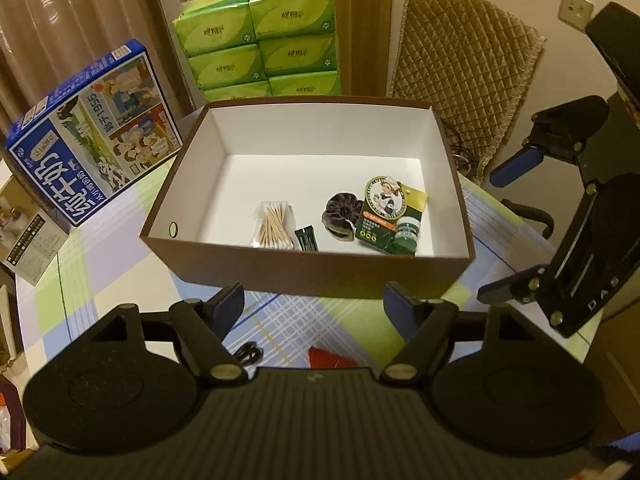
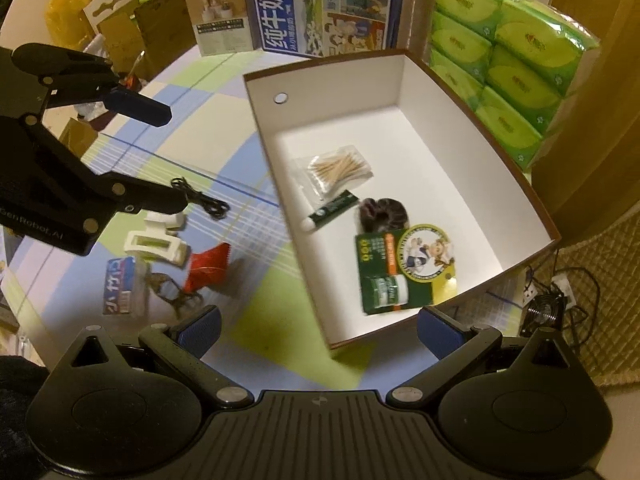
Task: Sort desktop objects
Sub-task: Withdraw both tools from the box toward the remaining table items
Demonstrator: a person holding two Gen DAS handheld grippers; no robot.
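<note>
Both claws released and empty, left claw (image 1: 314,304) just before brown box (image 1: 320,276), right claw (image 2: 318,330) seemingly over its corner

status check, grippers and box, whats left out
Left gripper and right gripper open, empty. Box holds swabs, scrunchie. White clip, red packet on table, unobstructed.
</note>
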